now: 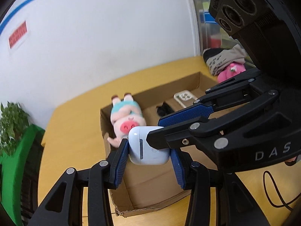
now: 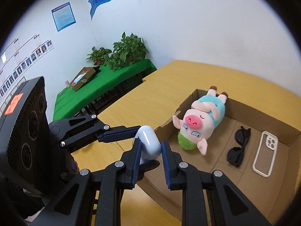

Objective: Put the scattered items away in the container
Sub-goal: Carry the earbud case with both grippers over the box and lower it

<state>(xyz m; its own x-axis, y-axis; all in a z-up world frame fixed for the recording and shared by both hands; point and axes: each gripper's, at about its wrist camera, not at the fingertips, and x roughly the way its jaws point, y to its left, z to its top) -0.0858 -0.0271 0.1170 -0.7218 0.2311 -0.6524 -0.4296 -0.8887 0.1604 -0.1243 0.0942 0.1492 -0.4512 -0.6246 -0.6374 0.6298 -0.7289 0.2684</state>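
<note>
Nearest the cameras, the left gripper (image 1: 149, 156) has its blue pads clenched on the two sides of a white earbud case (image 1: 143, 141). The right gripper (image 2: 152, 150) grips the same case across its thinner faces, so both hands carry one item together. The case hangs in the air over the near left corner of the cardboard box (image 2: 259, 115), just above that corner's rim and close to the head of the plush pig (image 2: 203, 120).

The tidying looks well advanced. The pig lies along the left side of the box, a pair of black sunglasses (image 2: 238, 146) sits in the middle and a clear phone case (image 2: 265, 153) lies toward the right wall. The earbud case is the item in hand and is not yet set down. Bare box floor shows at the near edge, in front of the pig and the sunglasses, so the drop appears unobstructed; the pig's ear and green tuft are the closest things to avoid.

Outside the box, at the far right corner of the yellow table (image 2: 188, 75), a pink plush toy (image 1: 230, 71) lies under a grey and black cloth (image 1: 223, 58); these probably remain to be gathered. A dark cable (image 1: 270, 190) loops on the table to the right of the box.

Farther off, a green-covered table (image 2: 105, 86) carries potted plants (image 2: 128, 50), well apart from the work.
</note>
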